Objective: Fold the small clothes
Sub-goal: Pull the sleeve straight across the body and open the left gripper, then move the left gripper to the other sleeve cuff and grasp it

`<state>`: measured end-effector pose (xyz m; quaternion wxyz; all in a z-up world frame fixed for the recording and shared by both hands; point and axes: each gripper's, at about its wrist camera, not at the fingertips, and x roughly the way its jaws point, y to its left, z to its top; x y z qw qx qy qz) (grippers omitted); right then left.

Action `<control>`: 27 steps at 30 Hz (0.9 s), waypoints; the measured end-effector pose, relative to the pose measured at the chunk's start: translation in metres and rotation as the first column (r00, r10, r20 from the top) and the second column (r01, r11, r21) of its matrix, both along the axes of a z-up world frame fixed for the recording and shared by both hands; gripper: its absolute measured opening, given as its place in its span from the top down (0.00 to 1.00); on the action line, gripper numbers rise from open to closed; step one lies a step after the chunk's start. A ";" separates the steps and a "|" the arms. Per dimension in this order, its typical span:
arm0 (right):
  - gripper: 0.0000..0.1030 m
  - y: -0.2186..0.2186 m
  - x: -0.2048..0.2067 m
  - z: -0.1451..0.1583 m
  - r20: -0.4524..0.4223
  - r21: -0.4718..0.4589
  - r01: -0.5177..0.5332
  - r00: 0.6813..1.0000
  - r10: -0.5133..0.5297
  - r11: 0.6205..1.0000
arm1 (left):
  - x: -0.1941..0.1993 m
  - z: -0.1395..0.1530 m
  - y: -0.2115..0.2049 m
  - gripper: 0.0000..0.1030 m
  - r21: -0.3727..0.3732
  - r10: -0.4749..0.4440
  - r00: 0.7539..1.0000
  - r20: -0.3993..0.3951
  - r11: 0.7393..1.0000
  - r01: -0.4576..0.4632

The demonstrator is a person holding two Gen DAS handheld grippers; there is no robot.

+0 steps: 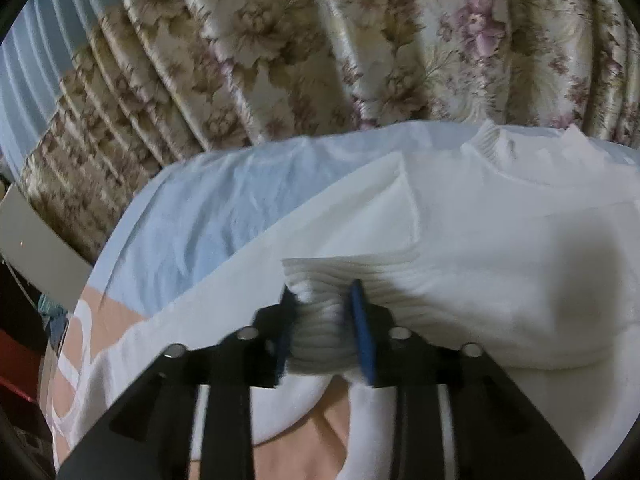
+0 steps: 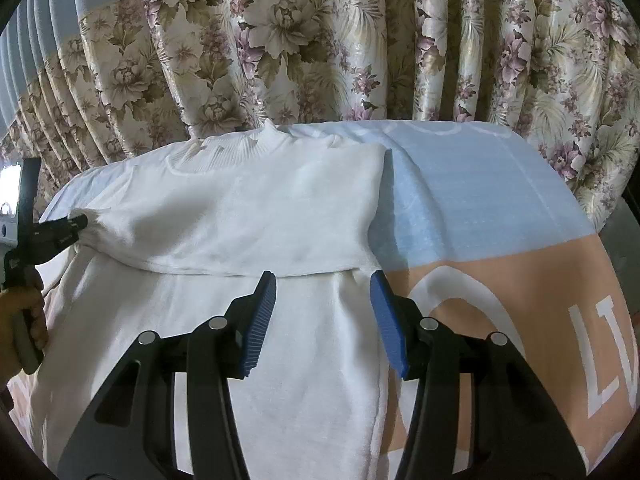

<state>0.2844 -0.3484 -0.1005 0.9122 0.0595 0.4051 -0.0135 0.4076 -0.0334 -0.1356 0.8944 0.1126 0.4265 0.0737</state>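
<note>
A white knit sweater [image 2: 256,208] with a ribbed high collar [image 2: 240,148] lies on a blue and peach cloth [image 2: 480,216]. Its sleeves are folded across the body. My left gripper [image 1: 324,300] is shut on the ribbed cuff [image 1: 320,320] of a sleeve, bunched between the blue pads. It also shows in the right wrist view [image 2: 78,224] at the sweater's left side. My right gripper [image 2: 322,280] is open and empty, just above the sweater's lower body near the folded sleeve's edge. The sweater fills the left wrist view [image 1: 480,240] too.
A floral curtain [image 2: 320,40] hangs close behind the surface. The peach part of the cloth carries large white letters [image 2: 600,352] at the right. A grey ledge [image 1: 36,248] and dark clutter lie off the left edge. A hand [image 2: 20,320] holds the left gripper's handle.
</note>
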 end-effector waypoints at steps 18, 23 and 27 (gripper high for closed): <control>0.44 0.002 -0.021 0.021 0.031 0.022 0.012 0.999 -0.012 1.000 | -0.025 0.014 0.036 0.30 0.124 0.058 0.998 -0.010 0.991 -0.057; 0.42 0.008 -0.033 0.030 0.043 0.021 0.003 0.999 -0.004 1.000 | -0.046 0.024 0.045 0.30 0.092 0.030 1.000 0.009 0.995 -0.031; 0.42 0.017 -0.043 0.038 0.054 0.023 -0.004 0.999 0.002 1.000 | -0.069 0.034 0.048 0.30 0.055 0.009 1.000 0.025 0.998 -0.011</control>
